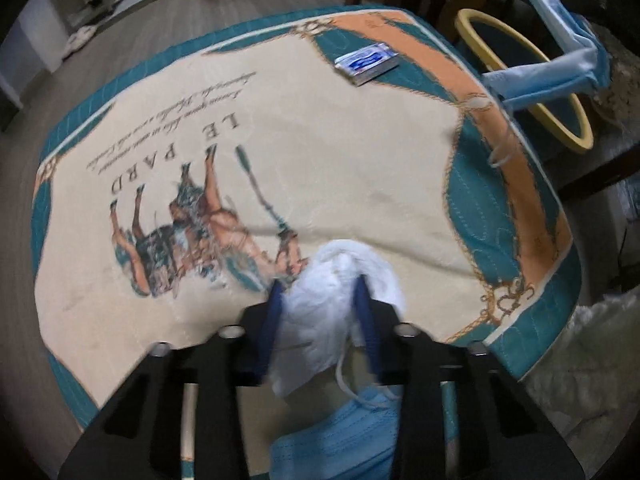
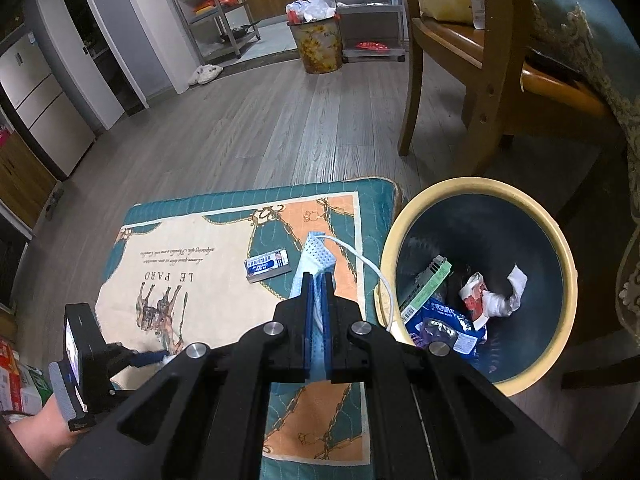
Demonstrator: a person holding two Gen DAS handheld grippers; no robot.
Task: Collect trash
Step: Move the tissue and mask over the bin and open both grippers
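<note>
At the left, the left gripper [image 1: 320, 292] has its two blue fingers [image 1: 269, 320] clenched around one white face mask [image 1: 320, 316] low over the printed mat [image 1: 320, 140]. A second mask, a blue face mask [image 1: 340, 436], lies on the mat just beneath that gripper, near its base. In the right wrist view the same left gripper [image 2: 160, 358] shows at the mat's [image 2: 180, 248] near left edge.

Toward the middle of the mat lies one small blue-and-white packet [image 2: 267, 265], flat and apart from both grippers; it also shows at the far side in the left wrist view [image 1: 366, 62].

Further right, the right gripper [image 2: 317, 280] is closed tight on a light blue mask [image 2: 316, 256], whose white ear loop [image 2: 372, 268] trails to the rim of the bin. The left camera sees this gripper [image 1: 504, 90] above the bin's edge.

At the right stands one yellow-rimmed bin [image 2: 560, 240], touching the mat's right side, with several wrappers [image 2: 460, 328] and a crumpled paper [image 2: 508, 292] inside. Behind it stand wooden chairs [image 2: 452, 60], and one flowered wastebasket [image 2: 320, 46] far off.
</note>
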